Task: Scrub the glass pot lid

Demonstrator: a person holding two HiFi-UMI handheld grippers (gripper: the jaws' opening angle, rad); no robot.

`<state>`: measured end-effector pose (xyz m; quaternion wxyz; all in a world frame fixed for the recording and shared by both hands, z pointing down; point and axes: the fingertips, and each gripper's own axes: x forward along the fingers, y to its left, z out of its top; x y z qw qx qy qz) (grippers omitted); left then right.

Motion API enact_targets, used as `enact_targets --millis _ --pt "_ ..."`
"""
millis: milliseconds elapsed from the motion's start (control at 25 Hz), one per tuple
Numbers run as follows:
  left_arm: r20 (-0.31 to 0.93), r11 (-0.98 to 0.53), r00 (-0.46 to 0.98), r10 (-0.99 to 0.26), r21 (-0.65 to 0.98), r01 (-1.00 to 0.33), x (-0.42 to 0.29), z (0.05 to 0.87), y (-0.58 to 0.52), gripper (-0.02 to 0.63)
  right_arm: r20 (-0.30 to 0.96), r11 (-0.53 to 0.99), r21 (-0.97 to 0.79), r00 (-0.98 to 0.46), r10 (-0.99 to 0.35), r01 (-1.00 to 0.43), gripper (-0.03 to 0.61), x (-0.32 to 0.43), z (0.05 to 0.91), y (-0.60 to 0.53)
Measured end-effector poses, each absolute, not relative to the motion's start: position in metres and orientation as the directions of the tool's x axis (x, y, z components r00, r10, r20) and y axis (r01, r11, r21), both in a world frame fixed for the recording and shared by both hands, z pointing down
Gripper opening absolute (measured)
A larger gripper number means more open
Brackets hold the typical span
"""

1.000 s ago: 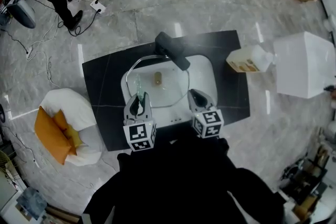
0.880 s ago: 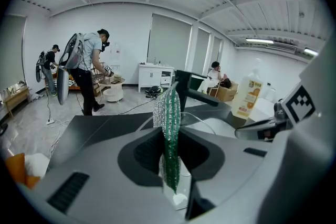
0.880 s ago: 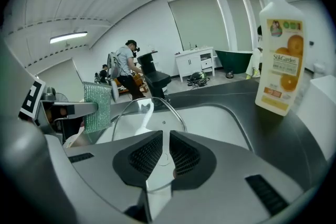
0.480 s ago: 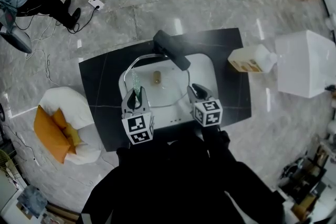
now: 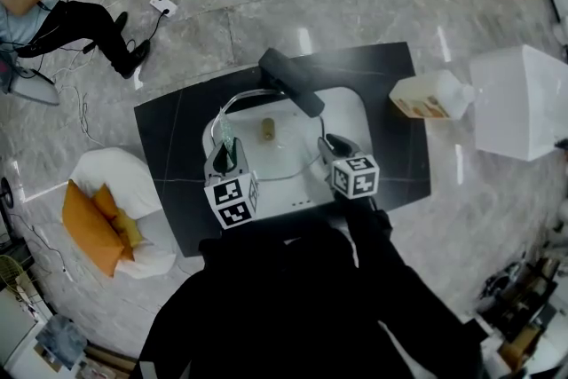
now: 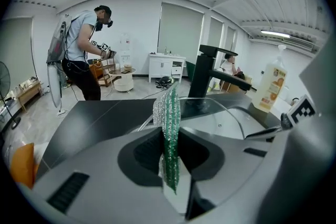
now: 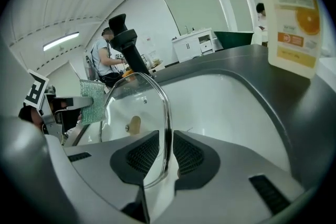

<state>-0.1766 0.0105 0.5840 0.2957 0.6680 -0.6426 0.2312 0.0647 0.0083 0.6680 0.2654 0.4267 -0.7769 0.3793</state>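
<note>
Head view: sink (image 5: 348,115), glass lid (image 5: 282,151) over it, my right gripper (image 5: 330,143) at the lid's near edge; only the right gripper view shows those jaws clamped on the metal rim (image 7: 167,128). My left gripper (image 5: 224,153) pinches the green scrub pad (image 6: 169,128) edge-on, near the lid's left side.

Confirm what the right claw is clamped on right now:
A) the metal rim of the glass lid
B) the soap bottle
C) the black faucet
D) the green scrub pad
A: in the right gripper view the right claw is closed on the metal rim of the glass lid, while the green scrub pad is pinched in the left claw.
</note>
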Motion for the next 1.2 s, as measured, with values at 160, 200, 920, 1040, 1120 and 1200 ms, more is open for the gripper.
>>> enact_targets --millis 160,200,920,1040,1120,1200 --pt "0.704 0.042 0.03 -0.709 0.085 -0.996 -0.184 0.591 0.007 0.064 0.751 0.356 -0.344 -0.482 -0.452 -0.869 0.066 0.065 0.674 0.006" --pt "0.708 0.055 0.022 -0.706 0.086 -0.995 -0.186 0.593 0.006 0.064 0.757 0.358 -0.335 -0.475 -0.45 -0.872 0.064 0.065 0.675 0.006" --pt "0.747 0.062 0.086 -0.66 0.168 -0.984 -0.173 0.613 -0.019 0.066 0.745 0.378 -0.347 -0.497 -0.445 -0.858 0.048 0.068 0.675 0.006" --pt "0.746 0.058 0.096 -0.659 0.178 -0.982 -0.172 0.616 -0.023 0.066 0.742 0.372 -0.353 -0.499 -0.447 -0.858 0.048 0.067 0.676 0.007" --pt "0.746 0.056 0.103 -0.658 0.185 -0.981 -0.171 0.618 -0.024 0.066 0.741 0.371 -0.352 -0.498 -0.45 -0.859 0.048 0.067 0.676 0.007" --pt "0.748 0.053 0.113 -0.654 0.194 -0.98 -0.169 0.619 -0.025 0.066 0.739 0.37 -0.352 -0.498 -0.453 -0.86 0.048 0.068 0.676 0.007"
